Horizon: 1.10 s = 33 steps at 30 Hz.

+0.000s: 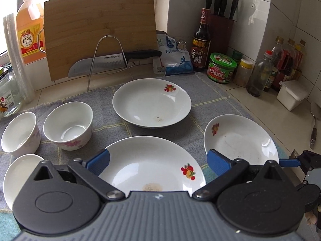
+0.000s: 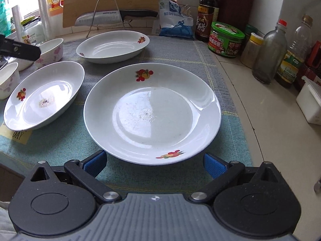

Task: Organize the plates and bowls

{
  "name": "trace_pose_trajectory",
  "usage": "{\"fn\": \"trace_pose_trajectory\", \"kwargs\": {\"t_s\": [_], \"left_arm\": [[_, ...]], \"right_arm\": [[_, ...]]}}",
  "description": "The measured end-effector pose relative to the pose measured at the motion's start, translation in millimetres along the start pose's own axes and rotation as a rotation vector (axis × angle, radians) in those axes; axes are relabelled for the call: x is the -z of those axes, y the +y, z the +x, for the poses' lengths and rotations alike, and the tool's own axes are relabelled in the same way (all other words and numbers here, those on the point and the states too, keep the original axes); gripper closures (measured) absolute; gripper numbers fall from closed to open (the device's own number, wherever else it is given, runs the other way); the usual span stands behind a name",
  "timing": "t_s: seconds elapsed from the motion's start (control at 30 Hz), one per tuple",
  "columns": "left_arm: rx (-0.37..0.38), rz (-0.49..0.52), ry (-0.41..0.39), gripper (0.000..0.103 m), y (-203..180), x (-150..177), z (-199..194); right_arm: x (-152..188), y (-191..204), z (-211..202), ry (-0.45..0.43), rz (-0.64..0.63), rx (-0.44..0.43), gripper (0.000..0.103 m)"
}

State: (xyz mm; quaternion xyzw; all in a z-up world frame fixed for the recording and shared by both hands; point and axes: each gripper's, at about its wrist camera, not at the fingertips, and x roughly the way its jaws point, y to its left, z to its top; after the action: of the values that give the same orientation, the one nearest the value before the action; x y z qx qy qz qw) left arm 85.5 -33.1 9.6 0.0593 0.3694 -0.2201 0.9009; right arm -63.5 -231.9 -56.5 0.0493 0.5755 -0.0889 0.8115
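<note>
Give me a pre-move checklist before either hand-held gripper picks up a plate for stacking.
1. Left hand-held gripper open and holding nothing: ok.
2. Right hand-held gripper open and holding nothing: ok.
3. Near plate lies flat on the towel with its rim free all round: ok.
4. Plates apart, none stacked yet: middle plate, far plate: ok.
5. Plates clean: not ok, a residue spot marks the middle plate's centre.
6. Bowls upright and clear of the plates: ok.

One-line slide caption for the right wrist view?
Open right tool poised before a fruit-patterned plate on a checked towel, two more plates and floral bowls to its left.
</note>
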Motion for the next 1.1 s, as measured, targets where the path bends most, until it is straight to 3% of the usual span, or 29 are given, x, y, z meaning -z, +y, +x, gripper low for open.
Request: {"fn": "trace_pose_trajectory", "kwargs": {"t_s": [0.23, 0.4, 0.5, 0.8, 1.1], "left_arm": [[-0.017, 0.043, 0.037, 0.001, -36.5, -19.0, 31.3], [0.019, 0.085, 0.078, 0.002, -52.0, -27.3, 50.1], [0.072, 0.158, 0.099, 0.003, -61.8, -31.9, 63.2], [0.214, 0.313, 0.201, 0.026, -87.3, -49.0, 106.0], [0.293, 0.395, 0.32, 0.035, -100.1, -56.8, 138.6]], "right_arm": [[-3.1, -22.9, 19.9, 0.011, -0.099, -0.141, 0.0], [-6.7, -26.0, 24.4, 0.017, -0.148, -0.155, 0.0], [-0.1, -27.6, 23.4, -0.028, -0.132, -0.151, 0.0], [9.1, -29.2, 21.1, -0.091, -0.127, -0.154, 0.0], [7.9, -35.6, 21.8, -0.095, -0.188, -0.206, 0.0]]}}
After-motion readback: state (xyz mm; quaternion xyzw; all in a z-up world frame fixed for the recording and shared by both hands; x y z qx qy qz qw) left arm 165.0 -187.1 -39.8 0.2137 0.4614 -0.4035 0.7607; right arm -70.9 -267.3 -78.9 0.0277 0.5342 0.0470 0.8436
